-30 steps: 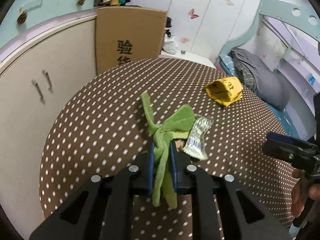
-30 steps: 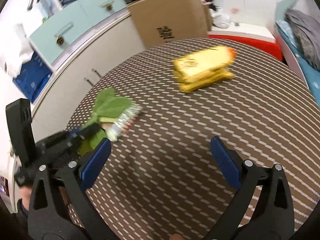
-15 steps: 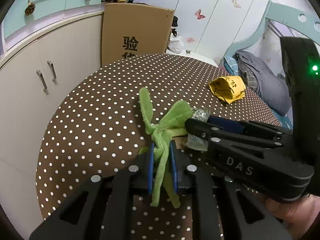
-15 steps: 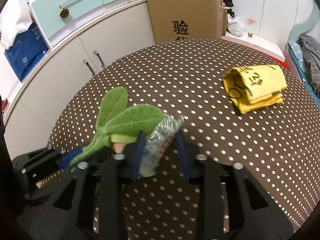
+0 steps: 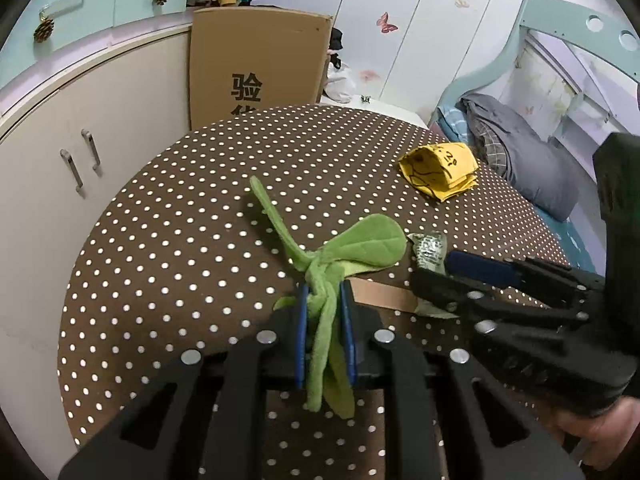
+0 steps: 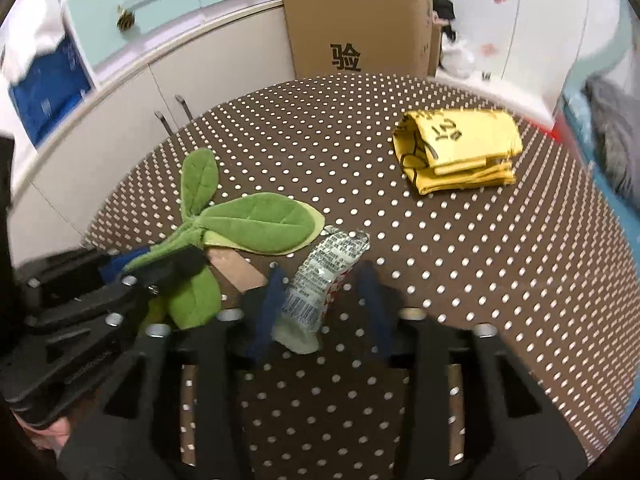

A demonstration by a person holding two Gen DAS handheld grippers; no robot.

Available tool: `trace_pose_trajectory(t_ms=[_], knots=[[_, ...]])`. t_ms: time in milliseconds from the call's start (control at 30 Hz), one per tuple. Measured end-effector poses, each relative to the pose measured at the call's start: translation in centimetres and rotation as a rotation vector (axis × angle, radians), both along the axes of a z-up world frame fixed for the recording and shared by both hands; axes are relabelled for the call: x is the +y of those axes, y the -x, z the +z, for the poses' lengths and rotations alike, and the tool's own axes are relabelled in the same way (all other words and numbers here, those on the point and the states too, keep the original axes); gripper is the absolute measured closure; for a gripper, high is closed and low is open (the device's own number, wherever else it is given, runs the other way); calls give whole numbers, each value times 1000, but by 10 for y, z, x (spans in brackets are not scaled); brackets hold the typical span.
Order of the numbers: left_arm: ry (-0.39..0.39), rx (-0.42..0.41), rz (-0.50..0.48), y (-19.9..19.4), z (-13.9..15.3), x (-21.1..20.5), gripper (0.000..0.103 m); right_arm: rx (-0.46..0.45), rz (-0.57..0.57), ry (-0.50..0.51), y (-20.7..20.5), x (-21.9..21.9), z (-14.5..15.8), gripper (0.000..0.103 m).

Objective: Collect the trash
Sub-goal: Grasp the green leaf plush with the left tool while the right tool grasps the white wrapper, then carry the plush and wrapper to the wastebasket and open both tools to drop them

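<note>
A crinkled silver snack wrapper [image 6: 324,276] with a barcode stands tilted between the blue pads of my right gripper [image 6: 320,284], which is shut on it. From the left wrist view the same wrapper [image 5: 430,246] pokes out beyond the right gripper [image 5: 444,272]. My left gripper [image 5: 324,304] is shut on the stem of a green plush leaf sprig [image 5: 368,240], whose leaves rest on the dotted table. The sprig [image 6: 256,220] and left gripper [image 6: 160,264] sit just left of the wrapper. A flat brown cardboard piece [image 5: 380,294] lies under the leaves.
A folded yellow cloth [image 6: 456,152] lies on the far right of the round brown polka-dot table [image 6: 480,280]. Beyond the table stand a tall cardboard box [image 5: 256,60] and white cabinets [image 5: 80,140]. A bed with grey bedding [image 5: 520,148] is at the right.
My right gripper came in from the right with wide jaws and shut around the wrapper, which now stands tilted instead of lying flat. The left gripper kept its hold on the green sprig.
</note>
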State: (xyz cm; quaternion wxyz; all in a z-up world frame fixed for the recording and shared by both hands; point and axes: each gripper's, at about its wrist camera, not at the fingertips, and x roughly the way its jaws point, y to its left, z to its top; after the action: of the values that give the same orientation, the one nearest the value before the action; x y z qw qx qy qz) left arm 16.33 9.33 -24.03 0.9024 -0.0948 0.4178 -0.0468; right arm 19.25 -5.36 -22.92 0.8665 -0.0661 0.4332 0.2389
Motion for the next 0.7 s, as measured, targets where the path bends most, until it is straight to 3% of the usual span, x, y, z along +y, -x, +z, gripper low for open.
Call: trace_pose_trajectory(t_ms=[133, 367, 700], knots=[[16, -4, -10, 4, 3, 1, 90, 36, -23, -74, 1, -21, 1, 83], [10, -48, -32, 14, 23, -9, 90, 19, -73, -195, 15, -76, 22, 83], [10, -138, -158, 19, 68, -68, 90, -103, -202, -283, 41, -178, 74, 83]])
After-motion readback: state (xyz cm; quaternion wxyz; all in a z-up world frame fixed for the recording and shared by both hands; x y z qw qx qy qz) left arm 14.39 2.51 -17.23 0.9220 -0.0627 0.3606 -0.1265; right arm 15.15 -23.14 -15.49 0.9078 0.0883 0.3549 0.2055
